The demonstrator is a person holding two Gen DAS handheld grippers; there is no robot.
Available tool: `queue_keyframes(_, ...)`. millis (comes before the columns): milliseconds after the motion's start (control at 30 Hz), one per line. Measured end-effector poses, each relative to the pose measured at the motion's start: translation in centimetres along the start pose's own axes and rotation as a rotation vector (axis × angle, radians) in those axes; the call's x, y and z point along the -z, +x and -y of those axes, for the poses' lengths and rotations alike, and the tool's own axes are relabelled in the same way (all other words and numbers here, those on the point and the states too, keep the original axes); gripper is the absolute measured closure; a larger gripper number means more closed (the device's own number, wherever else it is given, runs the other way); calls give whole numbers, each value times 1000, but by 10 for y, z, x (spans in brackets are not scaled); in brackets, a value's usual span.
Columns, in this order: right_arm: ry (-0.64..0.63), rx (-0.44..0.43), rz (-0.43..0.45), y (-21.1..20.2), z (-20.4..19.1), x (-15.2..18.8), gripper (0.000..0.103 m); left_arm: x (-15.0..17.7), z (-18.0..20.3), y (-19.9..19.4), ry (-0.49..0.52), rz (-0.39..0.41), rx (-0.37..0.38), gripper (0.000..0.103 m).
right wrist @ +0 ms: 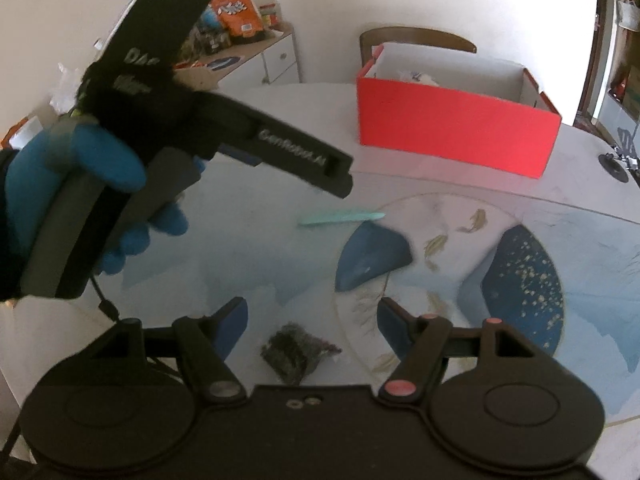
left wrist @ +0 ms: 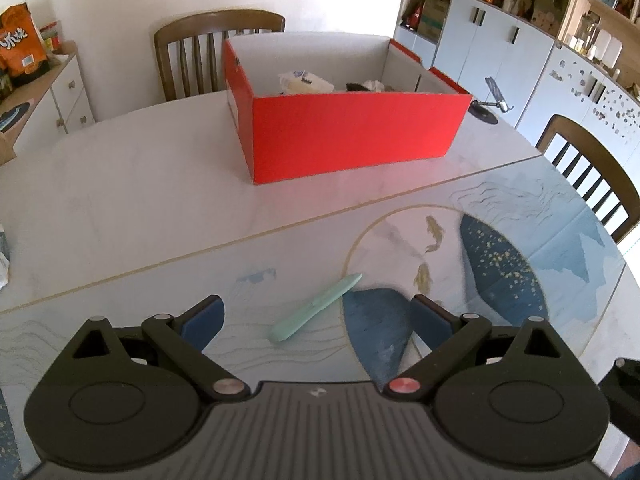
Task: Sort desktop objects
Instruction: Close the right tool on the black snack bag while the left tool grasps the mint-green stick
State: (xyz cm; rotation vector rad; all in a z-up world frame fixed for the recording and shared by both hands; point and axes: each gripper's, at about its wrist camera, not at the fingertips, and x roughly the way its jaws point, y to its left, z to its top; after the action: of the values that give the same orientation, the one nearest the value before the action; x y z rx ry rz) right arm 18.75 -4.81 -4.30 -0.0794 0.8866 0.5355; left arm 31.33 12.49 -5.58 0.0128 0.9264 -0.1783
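The left tongs [left wrist: 316, 320] stand wide and empty, with a mint pen [left wrist: 316, 307] lying flat on the worktop [left wrist: 140, 200] between their blue pads. The right tongs [right wrist: 312, 326] are wide too, holding nothing, with a small dark bundle [right wrist: 296, 354] on the worktop between their pads. Beyond the pen sits a red box [left wrist: 352, 136], open-topped, with some items inside. Left of the pen in the right view, a blue-gloved hand [right wrist: 60, 184] grips the left tool.

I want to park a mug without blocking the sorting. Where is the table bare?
Bare: the white tabletop left of the red box, up to the mat. Crowded: the mat's near part, with the mint green pen, the dark crumpled wrapper and both grippers above.
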Motion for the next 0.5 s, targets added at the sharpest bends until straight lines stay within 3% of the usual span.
queue_keyframes(500,-59,-7,-64,38,-22,22,31,18,-18,22,-12,-36,1,4)
